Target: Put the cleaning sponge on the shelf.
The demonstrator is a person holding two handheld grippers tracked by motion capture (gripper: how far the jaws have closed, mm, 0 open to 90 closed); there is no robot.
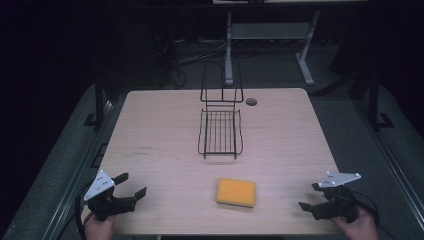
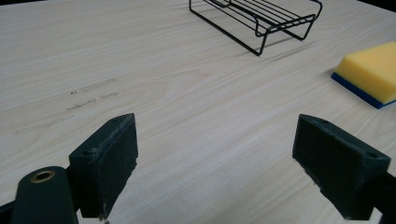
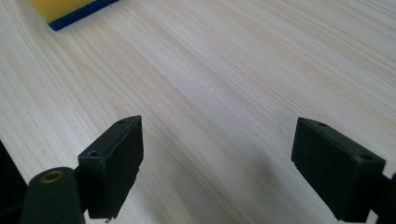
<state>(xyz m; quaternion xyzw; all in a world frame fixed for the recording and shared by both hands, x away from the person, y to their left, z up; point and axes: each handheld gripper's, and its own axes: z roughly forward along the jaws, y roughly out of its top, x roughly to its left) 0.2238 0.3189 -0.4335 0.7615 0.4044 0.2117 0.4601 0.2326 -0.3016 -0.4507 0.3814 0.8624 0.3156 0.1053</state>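
From the high view, both tools sit at the near edge of the table, well apart. The left gripper rests at the near left corner with its jaws spread and nothing between them; the right gripper mirrors it at the near right, also spread and empty. Between them, closer to the near edge, lies the yellow sponge, flat, untouched, a fair reach from either tool. It looks like a ready stance, each side waiting with an open path inward. Farther back, mid-table, stands the black wire rack, its tall back loop upright on the far side, its shelf bare; a likely home for the sponge. Beyond the rack, a small round hole sits in the tabletop.

Over to the left gripper view: the jaws stand wide over bare wood, the sponge at the right edge showing a blue underside, the rack up top. Nothing blocks the line to either.

The right gripper view: jaws parted again, only wood grain between them, a corner of the sponge at top left. Clear run there too.
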